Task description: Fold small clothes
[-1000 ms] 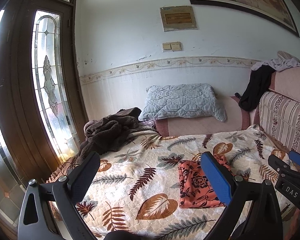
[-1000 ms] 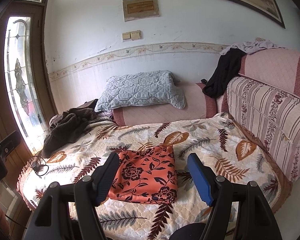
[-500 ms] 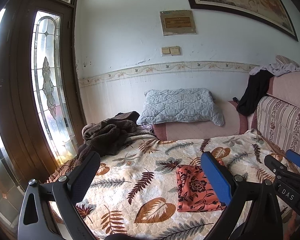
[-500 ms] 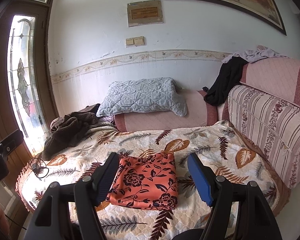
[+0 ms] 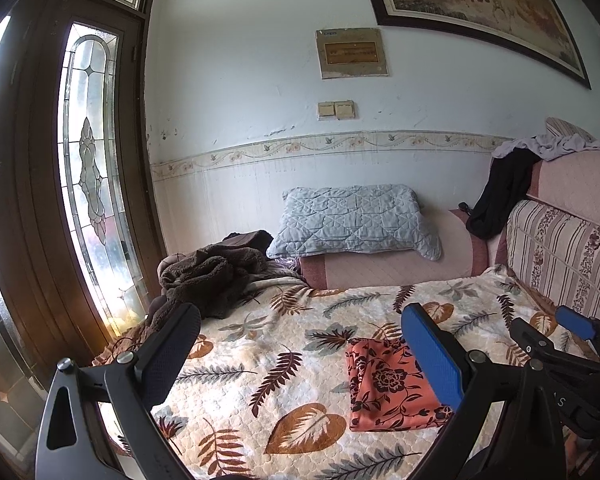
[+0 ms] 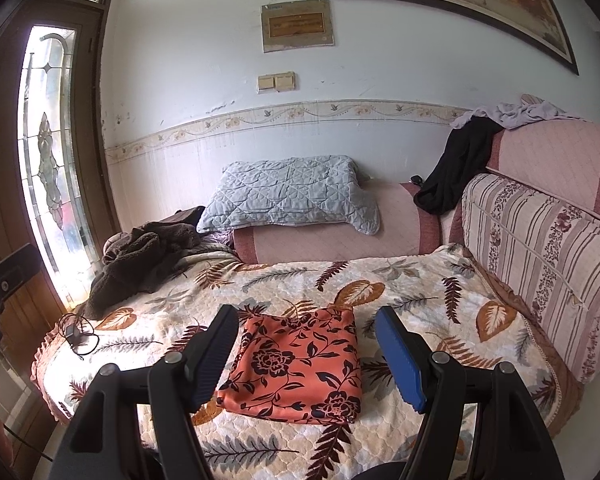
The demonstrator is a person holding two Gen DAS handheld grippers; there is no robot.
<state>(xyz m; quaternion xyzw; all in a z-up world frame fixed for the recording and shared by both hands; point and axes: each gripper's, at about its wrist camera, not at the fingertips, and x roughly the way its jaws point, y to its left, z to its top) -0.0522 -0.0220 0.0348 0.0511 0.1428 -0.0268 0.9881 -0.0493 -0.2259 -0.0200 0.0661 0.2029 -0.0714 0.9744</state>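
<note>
- Since it is lying as a neat, flat rectangle with squared edges, the orange floral garment is being judged as already folded; it is being carried by the leaf-patterned bedspread, near the front edge of the bed.
- In the right wrist view, the garment is being framed between the two fingers of the right claw, whose jaws are being held wide apart and released, with nothing being pinched; no contact with the cloth is being shown, and the claw is being kept above and in front of it.
- The left claw is likewise being held wide open and empty, off to the garment's left, so that the cloth is being partly hidden behind its blue finger.
- Both claws are probably being kept open and clear because nothing more is being asked of this piece; a further fold or a fresh garment is being judged as the likely next step.
- Farther back, a brown fleecy garment is being left in a crumpled heap at the bedspread's far left corner.
- A grey quilted pillow is being propped on the pink bolster against the wall.
- A black garment is being left draped over the sofa back on the right, well apart from the folded piece.
</note>
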